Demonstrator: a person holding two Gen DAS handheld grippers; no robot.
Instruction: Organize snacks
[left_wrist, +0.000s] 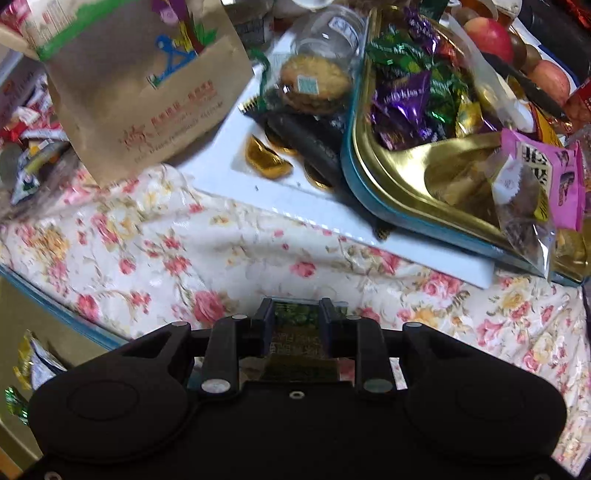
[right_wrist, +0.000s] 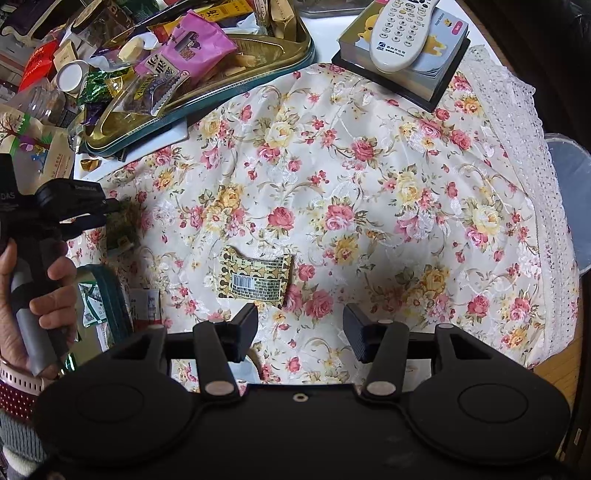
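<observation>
My left gripper (left_wrist: 295, 314) is shut on a green and gold snack packet (left_wrist: 295, 332), held above the floral tablecloth (left_wrist: 184, 258). It also shows at the left of the right wrist view (right_wrist: 110, 210), with the green packet (right_wrist: 123, 225) in its fingers. My right gripper (right_wrist: 301, 325) is open and empty, just above and short of a yellow patterned snack packet (right_wrist: 256, 277) that lies flat on the cloth. A gold tin tray (left_wrist: 417, 162) with purple and green candies (left_wrist: 406, 92) sits to the upper right in the left wrist view.
A brown paper bag (left_wrist: 147, 81) stands at the upper left. Gold-wrapped sweets (left_wrist: 267, 158) and a biscuit pack (left_wrist: 314, 85) lie on a white board. A remote (right_wrist: 400, 33) rests on a box at the far right. A teal tin (right_wrist: 107, 295) holds packets at the left.
</observation>
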